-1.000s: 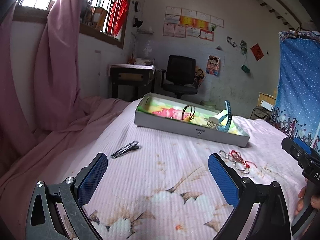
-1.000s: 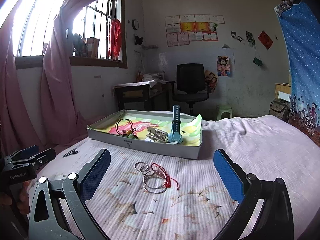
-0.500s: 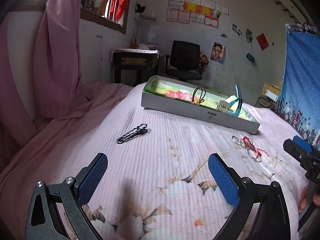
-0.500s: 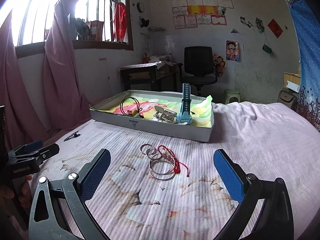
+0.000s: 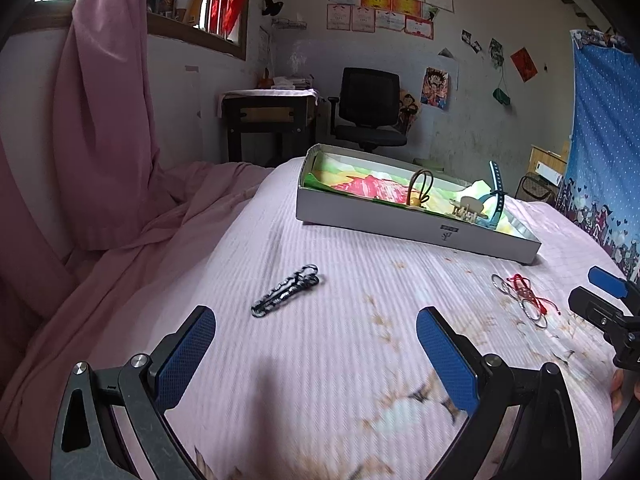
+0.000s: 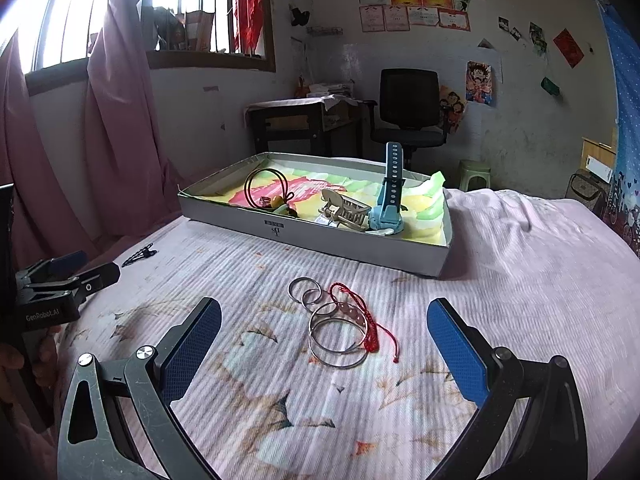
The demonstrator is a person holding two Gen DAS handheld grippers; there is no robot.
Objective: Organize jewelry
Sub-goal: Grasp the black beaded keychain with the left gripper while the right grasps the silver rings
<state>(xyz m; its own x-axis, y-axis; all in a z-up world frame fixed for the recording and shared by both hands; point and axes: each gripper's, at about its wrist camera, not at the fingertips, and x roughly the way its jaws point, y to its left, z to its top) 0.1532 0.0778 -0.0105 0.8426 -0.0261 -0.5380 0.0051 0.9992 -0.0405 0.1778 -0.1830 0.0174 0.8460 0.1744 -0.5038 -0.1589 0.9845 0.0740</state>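
Left hand-held gripper (image 5: pixel 316 354) & right hand-held gripper (image 6: pixel 324 344): both wide open, empty, level w/ fingers fwd.

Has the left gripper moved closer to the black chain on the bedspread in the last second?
Yes. The open left gripper has advanced toward the black chain, which now lies nearer its fingers; the white cardboard tray also looms larger.

Right tongs (image 5: pixel 608 300) cut off at the frame edge, dark chain (image 5: pixel 286 291) perhaps motion-blurred, links indistinct.
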